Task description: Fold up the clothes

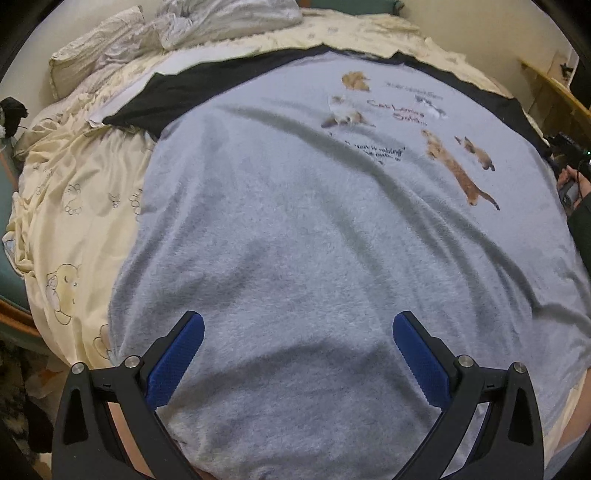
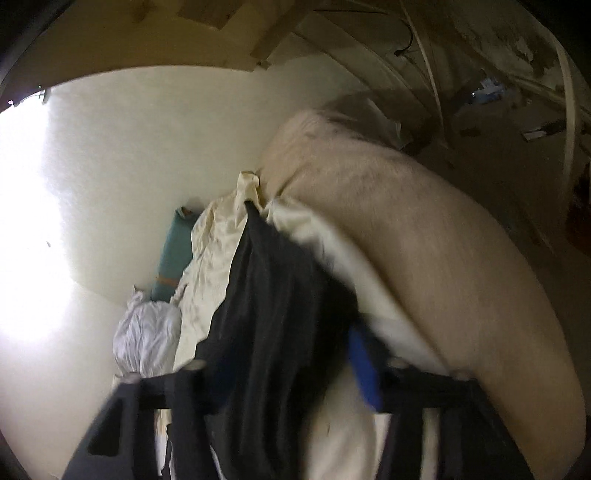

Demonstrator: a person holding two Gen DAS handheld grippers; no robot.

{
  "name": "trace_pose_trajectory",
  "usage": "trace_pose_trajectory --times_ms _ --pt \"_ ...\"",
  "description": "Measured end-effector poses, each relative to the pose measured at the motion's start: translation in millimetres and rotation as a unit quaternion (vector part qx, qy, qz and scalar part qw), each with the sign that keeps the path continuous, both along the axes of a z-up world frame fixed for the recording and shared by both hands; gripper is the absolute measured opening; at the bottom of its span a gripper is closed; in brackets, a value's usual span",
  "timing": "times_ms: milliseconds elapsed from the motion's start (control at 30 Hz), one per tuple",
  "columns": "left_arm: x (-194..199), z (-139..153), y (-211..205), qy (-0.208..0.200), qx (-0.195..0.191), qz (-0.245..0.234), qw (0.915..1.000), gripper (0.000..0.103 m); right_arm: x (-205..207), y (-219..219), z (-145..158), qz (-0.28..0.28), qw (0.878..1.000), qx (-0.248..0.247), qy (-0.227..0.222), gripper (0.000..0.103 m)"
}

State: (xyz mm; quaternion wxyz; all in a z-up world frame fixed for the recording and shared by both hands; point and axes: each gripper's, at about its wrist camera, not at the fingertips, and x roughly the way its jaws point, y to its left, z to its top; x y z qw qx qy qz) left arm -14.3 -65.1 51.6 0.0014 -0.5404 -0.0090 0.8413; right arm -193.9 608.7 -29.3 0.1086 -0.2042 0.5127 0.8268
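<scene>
Through the left wrist camera I am looking down on a grey fleecy T-shirt with black sleeves and a print of cats and lettering (image 1: 314, 221). It is lying spread flat, print side up, across a cream bedsheet patterned with outlined bears (image 1: 70, 221). My left gripper (image 1: 298, 356) is hanging over the shirt's lower part with its two blue ribbed pads (image 1: 177, 362) standing wide apart, nothing between them. One black sleeve (image 1: 177, 92) is stretching toward the upper left, its tip lying on a white strip of cloth. Beyond it a crumpled pale pillow (image 1: 99, 48) and rumpled white bedding (image 1: 221, 18) are sitting at the head of the bed. At the far right edge a hand is gripping a dark device (image 1: 570, 184), seen only in part.

Through the right wrist camera the picture is blurring and the scene is standing on its side. My right gripper (image 2: 284, 373) is reaching around a fold of black fabric (image 2: 273, 295), which is running between its fingers; one blue pad (image 2: 364, 365) is showing beside the cloth, the other is hiding behind it. The fingers are standing fairly close together, yet I cannot tell whether they are pinching the fabric. Cream sheet (image 2: 218, 258) is lying next to the black cloth, a white bundle (image 2: 147, 339) and a teal cushion (image 2: 173, 254) are sitting beyond it, and a pale beige mattress side (image 2: 424, 240) is curving across the right. A cream wall (image 2: 147, 147) is glowing with strong light on the left.
</scene>
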Motion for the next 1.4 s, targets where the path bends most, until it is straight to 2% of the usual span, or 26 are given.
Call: trace_pose_trajectory --times_ms 33,133,233,300,367,500,567,633,700,733,833,900,933,1033,1100,1233,1267,1367,1400 --pt "-4.3 3.2 3.0 0.000 0.003 -0.001 1.0000 0.103 3.4 5.0 2.7 -0.006 1.000 0.002 -0.004 0.006" --pt "-27.7 23.0 19.6 0.013 0.015 -0.011 0.9998 0.102 -4.1 4.3 1.6 0.007 1.000 0.016 0.003 0.004" --pt "-67.1 52.6 48.9 0.037 0.041 -0.044 0.9975 0.102 -4.2 -10.8 23.9 0.050 0.995 0.077 0.050 0.004" --pt "-100.0 73.4 76.1 0.057 0.058 -0.075 0.9939 0.102 -8.1 -27.5 41.7 0.095 0.985 0.112 0.089 0.004" --pt "-139.9 91.7 109.9 0.071 0.078 -0.110 0.9883 0.102 -16.4 -42.5 49.0 0.140 0.976 0.117 0.121 0.004" --pt "-220.8 107.4 192.4 0.068 0.108 -0.169 0.9773 0.102 -30.8 -79.1 48.6 0.248 0.950 0.134 0.130 0.004" --pt "-257.7 102.6 244.1 0.058 0.117 -0.204 0.9702 0.102 -43.1 -94.0 42.5 0.283 0.942 0.146 0.110 0.004" --pt "-287.2 93.9 293.5 0.050 0.096 -0.238 0.9651 0.102 -53.1 -102.8 33.4 0.304 0.937 0.149 0.089 0.004" --pt "-319.8 79.0 353.3 0.037 0.037 -0.269 0.9618 0.102 -56.9 -101.8 23.5 0.303 0.939 0.136 0.086 0.004" --pt "-333.8 72.8 377.4 0.034 0.020 -0.277 0.9601 0.102 -57.2 -98.8 21.9 0.298 0.942 0.128 0.089 0.004" --pt "-372.4 56.5 448.0 0.015 -0.001 -0.310 0.9506 0.102 -51.2 -88.2 16.4 0.286 0.947 0.102 0.100 0.004" --pt "-388.6 47.8 485.7 0.023 -0.024 -0.328 0.9441 0.101 -51.4 -84.4 15.5 0.282 0.949 0.091 0.107 0.004" --pt "-393.4 44.0 499.6 0.023 -0.024 -0.337 0.9408 0.099 -51.3 -84.9 15.6 0.282 0.949 0.091 0.107 0.004" --pt "-412.0 26.8 540.0 0.018 -0.059 -0.347 0.9359 0.088 -51.3 -86.5 15.6 0.282 0.949 0.090 0.108 0.004" --pt "-423.5 10.8 554.5 0.005 -0.073 -0.341 0.9371 0.072 -52.9 -87.1 15.3 0.285 0.948 0.088 0.110 0.004" --pt "-436.0 -3.2 569.5 0.008 -0.088 -0.343 0.9353 0.068 -54.9 -85.3 13.8 0.285 0.949 0.079 0.113 0.004" --pt "-437.4 -4.1 572.4 0.013 -0.090 -0.347 0.9334 0.061 -55.6 -85.0 13.6 0.285 0.949 0.077 0.113 0.004" --pt "-439.6 -4.7 576.2 0.021 -0.109 -0.352 0.9292 0.003 -57.5 -85.2 13.7 0.285 0.949 0.075 0.113 0.004" --pt "-439.0 0.1 574.3 0.033 -0.107 -0.351 0.9294 0.003 -57.6 -85.1 14.3 0.284 0.949 0.076 0.113 0.004"
